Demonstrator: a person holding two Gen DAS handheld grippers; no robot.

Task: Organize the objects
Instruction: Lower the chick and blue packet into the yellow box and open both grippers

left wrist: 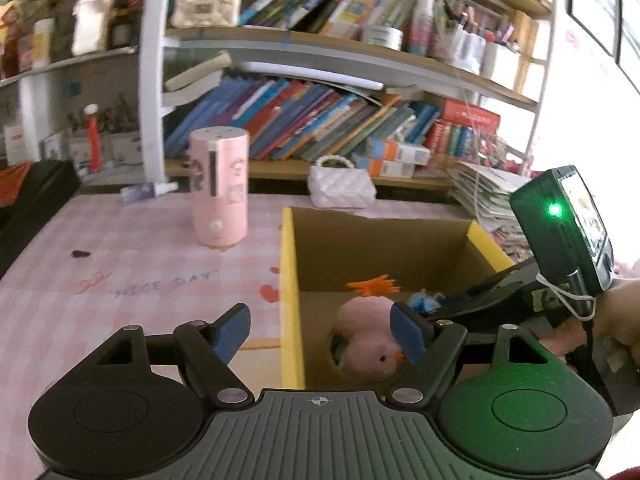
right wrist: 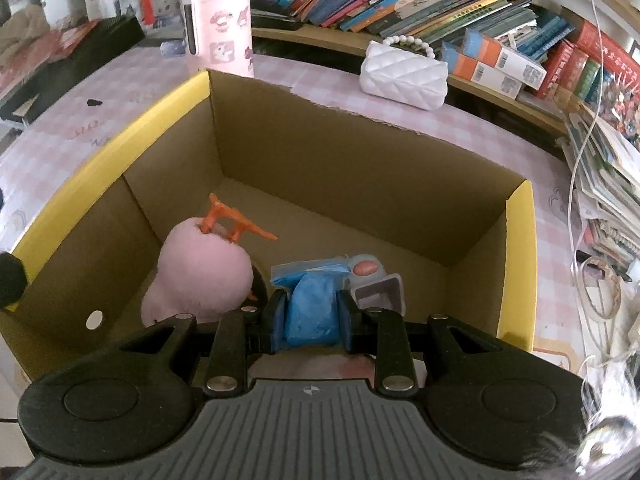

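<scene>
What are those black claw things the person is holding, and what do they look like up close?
Each is a hand-held gripper: the left gripper and right gripper have black linkage arms with silver rivets, blue pads, round black discs and a ribbed grey body. A small device with a green light rides on the right one.

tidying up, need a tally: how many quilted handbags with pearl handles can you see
2. A white handbag sits on the table beyond the cardboard box; a cream handbag sits on the upper shelf. Others may be hidden.

the counter point(left wrist: 140, 264) wears a pink checked cloth. a yellow-rimmed cardboard box point(right wrist: 360, 152) sits on it, with a pink cylinder point(left wrist: 219, 186) and a white quilted purse point(left wrist: 342, 186) toward its far edge. a small dark bit point(left wrist: 81, 254) lies near the left edge.
</scene>
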